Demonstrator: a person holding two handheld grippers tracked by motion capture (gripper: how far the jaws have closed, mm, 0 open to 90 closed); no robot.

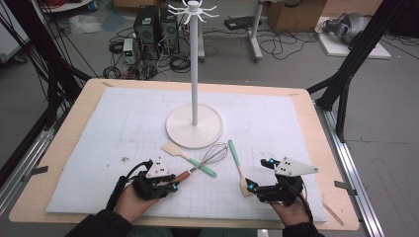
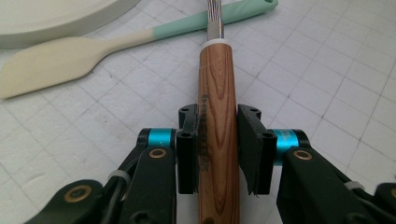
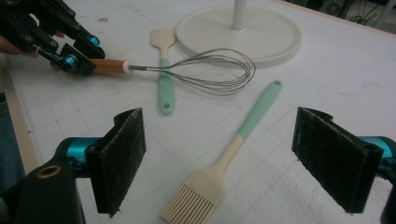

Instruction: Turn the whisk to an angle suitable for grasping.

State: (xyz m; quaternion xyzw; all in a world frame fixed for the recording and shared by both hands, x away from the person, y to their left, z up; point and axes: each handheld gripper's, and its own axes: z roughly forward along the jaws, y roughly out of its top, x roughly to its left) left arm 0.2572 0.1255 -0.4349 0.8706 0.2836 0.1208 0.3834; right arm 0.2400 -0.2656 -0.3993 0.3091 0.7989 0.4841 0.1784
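Now | left claw (image 2: 218, 140) low, clamps whisk handle (image 2: 217, 93) | right claw (image 3: 233, 163) wide, level

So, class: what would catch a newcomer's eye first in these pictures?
A tall white stand rises from the middle of the table. In front of it, the left claw grips a whisk by its wooden handle, while the right claw hangs open over a brush.

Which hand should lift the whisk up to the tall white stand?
Left, probably. The left gripper already has its jaws shut on the whisk by its wooden handle. The right gripper is open, with only the pastry brush in front of it.
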